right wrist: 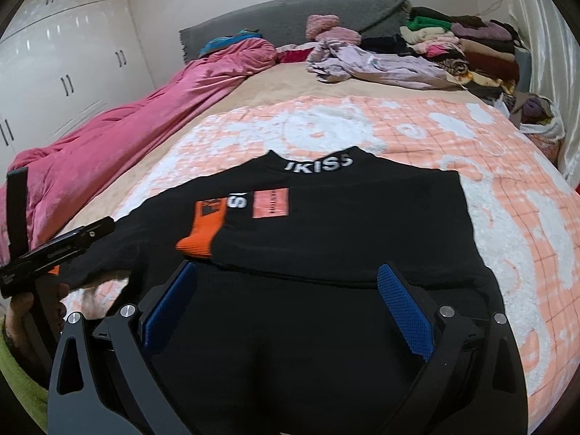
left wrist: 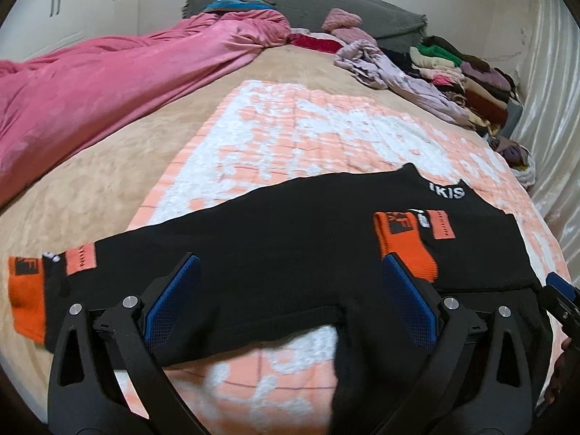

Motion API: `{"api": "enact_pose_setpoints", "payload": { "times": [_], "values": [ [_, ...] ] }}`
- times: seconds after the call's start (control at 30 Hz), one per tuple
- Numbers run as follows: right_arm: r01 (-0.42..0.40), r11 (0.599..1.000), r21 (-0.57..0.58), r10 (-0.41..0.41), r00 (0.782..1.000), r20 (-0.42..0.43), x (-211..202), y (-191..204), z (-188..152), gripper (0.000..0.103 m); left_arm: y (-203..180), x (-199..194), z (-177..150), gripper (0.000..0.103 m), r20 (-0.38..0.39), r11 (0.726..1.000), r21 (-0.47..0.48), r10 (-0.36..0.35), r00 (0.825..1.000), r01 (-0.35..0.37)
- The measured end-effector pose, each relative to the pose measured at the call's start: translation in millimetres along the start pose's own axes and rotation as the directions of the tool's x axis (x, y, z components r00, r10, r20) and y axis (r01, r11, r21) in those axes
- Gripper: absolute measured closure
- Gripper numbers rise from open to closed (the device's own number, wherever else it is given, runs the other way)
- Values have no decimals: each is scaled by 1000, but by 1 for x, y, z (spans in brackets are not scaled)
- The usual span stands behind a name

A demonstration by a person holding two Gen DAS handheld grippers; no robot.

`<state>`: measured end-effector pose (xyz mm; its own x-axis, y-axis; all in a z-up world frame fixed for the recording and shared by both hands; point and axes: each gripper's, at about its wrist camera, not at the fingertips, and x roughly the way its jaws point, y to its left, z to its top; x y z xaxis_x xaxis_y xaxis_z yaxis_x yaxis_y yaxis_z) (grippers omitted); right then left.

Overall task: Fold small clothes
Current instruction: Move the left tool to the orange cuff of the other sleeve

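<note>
**op_remote:** Handling question, folks. I'm driving both tools over a black knit long-sleeved top with orange cuffs and white lettering at the collar [right wrist: 326,239]. It's lying flat on the peach-and-white patterned blanket [right wrist: 507,166] spread over the bed [left wrist: 90,166]. One sleeve is already folded in across the chest, its orange cuff [right wrist: 201,232] lying on the body. The other sleeve [left wrist: 108,272] is stretched out sideways, with its cuff over the blanket's edge onto the tan bedspread.

**foldbot_fan:** Looks soft and light to me, totally limp. It'll sag and drag, so don't expect it to hold a crease without pressing. Where are your fingers?

**op_remote:** Left gripper [left wrist: 290,275] is spread wide with nothing in it, hovering over the body near where the outstretched sleeve joins. Right gripper [right wrist: 286,279] is equally wide and empty, above the lower part of the top.

**foldbot_fan:** I'd pinch the cuff end of the loose sleeve, since ribbing grips better than plain knit. Then take the hem at two corners.

**op_remote:** Makes sense. Count-wise: one top to fold, two sleeves, two orange cuffs, two salmon patches. Background has one rumpled pink duvet [left wrist: 108,83], one heap of lilac fabric [right wrist: 369,63] and one stack of folded clothes [right wrist: 471,47]; I can't count the items in it.
</note>
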<state>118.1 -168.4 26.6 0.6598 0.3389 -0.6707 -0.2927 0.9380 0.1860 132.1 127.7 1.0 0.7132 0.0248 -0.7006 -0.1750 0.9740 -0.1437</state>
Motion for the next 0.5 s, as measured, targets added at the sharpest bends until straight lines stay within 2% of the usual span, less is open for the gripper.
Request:
{"api": "enact_pose_setpoints", "payload": {
  "times": [0.5],
  "values": [
    [-85, 989, -121, 84, 996, -9, 14, 62, 9, 5, 37, -18, -8, 10, 61, 989, -91, 125, 990, -119]
  ]
}}
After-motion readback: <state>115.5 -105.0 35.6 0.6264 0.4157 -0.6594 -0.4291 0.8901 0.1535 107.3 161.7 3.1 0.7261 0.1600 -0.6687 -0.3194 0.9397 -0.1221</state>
